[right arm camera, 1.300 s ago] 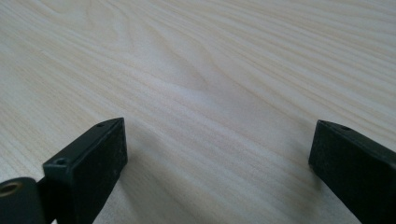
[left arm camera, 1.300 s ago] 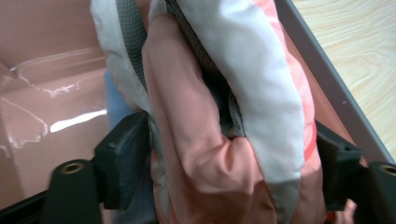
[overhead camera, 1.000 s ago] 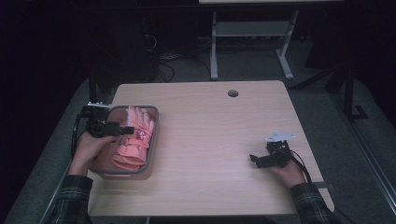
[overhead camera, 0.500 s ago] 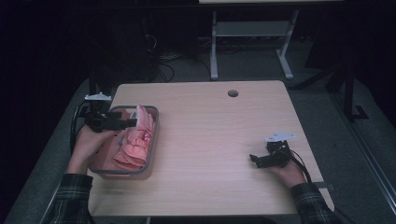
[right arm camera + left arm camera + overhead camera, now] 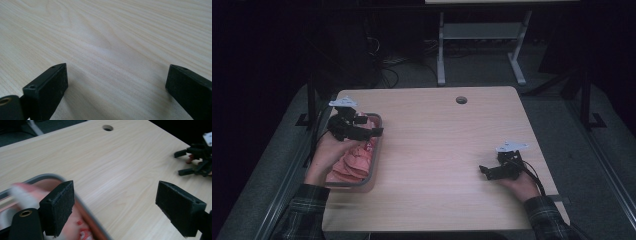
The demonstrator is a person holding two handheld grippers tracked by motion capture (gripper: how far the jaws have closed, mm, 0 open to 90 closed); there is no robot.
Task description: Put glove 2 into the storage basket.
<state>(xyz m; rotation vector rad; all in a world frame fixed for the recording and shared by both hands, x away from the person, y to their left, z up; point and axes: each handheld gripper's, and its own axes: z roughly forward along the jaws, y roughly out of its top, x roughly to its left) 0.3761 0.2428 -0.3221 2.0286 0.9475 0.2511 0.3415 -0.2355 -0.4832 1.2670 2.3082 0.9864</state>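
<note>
Left gripper (image 5: 115,207): jaws spread wide, nothing between the pads. One pad sits over the grey tray's rim (image 5: 82,206), the other over bare wood. So it hangs above the tray's inner edge, not gripping anything. In the high view the left gripper (image 5: 371,131) is above the tray's far end, jaws pointing toward the table's middle. Judgement: wide spread suits going for the soft stuff in the tray, or having just let it go; can't tell which.

Pink cloth (image 5: 354,160), crumpled, with some white and red bits (image 5: 83,234); blurred, can't name it closer. It lies inside the tray, which sits at the table's left edge under the left hand (image 5: 328,152).

Right gripper (image 5: 116,87): jaws also wide, nothing held, bare wood grain beneath. In the high view the right gripper (image 5: 486,171) rests low near the right front of the wooden table (image 5: 447,150), well apart from the tray. Looks parked, out of the way.

Table centre bare, cable hole (image 5: 461,99) at the far edge.
</note>
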